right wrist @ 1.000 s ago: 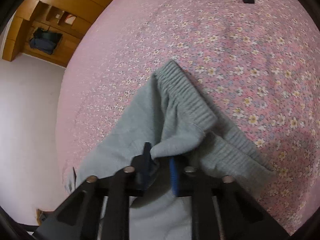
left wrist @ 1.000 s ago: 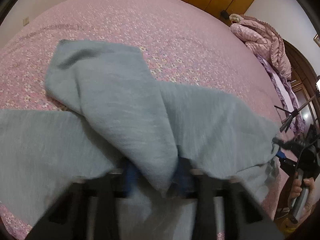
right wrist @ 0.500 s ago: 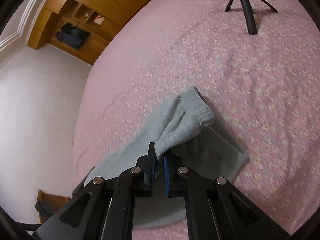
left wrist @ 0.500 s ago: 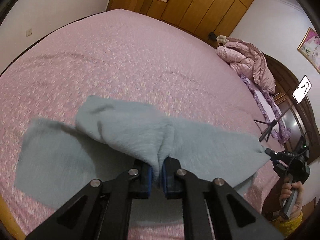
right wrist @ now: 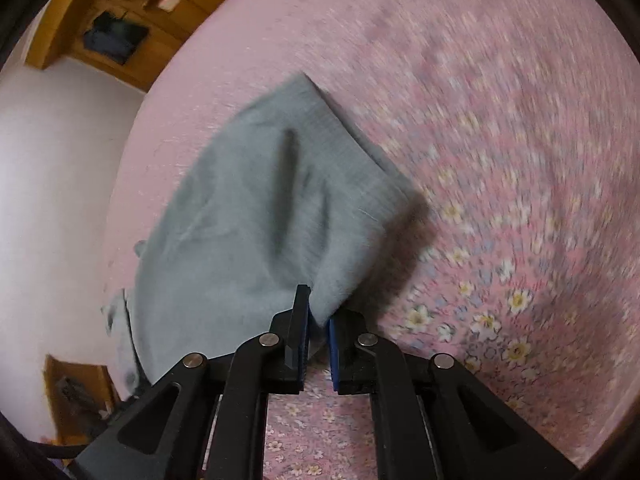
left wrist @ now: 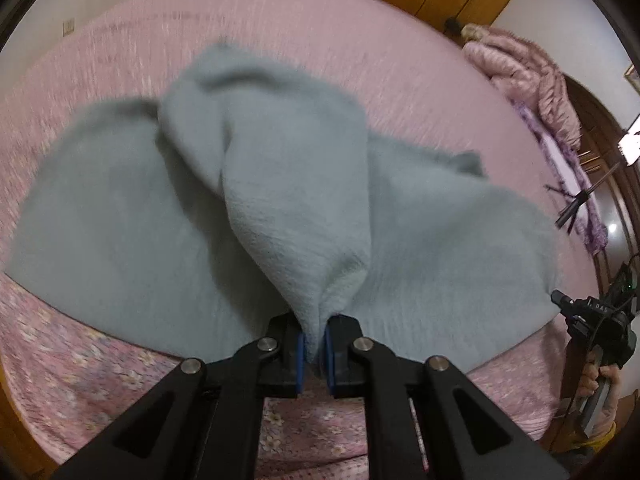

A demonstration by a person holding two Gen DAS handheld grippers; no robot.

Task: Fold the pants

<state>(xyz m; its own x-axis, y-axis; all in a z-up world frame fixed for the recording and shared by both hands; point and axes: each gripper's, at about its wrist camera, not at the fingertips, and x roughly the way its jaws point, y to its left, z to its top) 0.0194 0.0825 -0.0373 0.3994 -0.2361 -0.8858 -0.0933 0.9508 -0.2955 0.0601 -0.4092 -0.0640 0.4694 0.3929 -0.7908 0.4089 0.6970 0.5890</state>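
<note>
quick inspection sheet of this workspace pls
surface: bed with pink floral cover, partly under the cloth
job's things: grey pants, a pinched fold lifted in each gripper, the rest spread on the bed
clutter: pink jacket at the bed's far corner
grippers: left gripper shut on pants; right gripper shut on pants
cables: thin cable by the right gripper's handle
surroundings: wooden wardrobe, white wall, tripod
</note>
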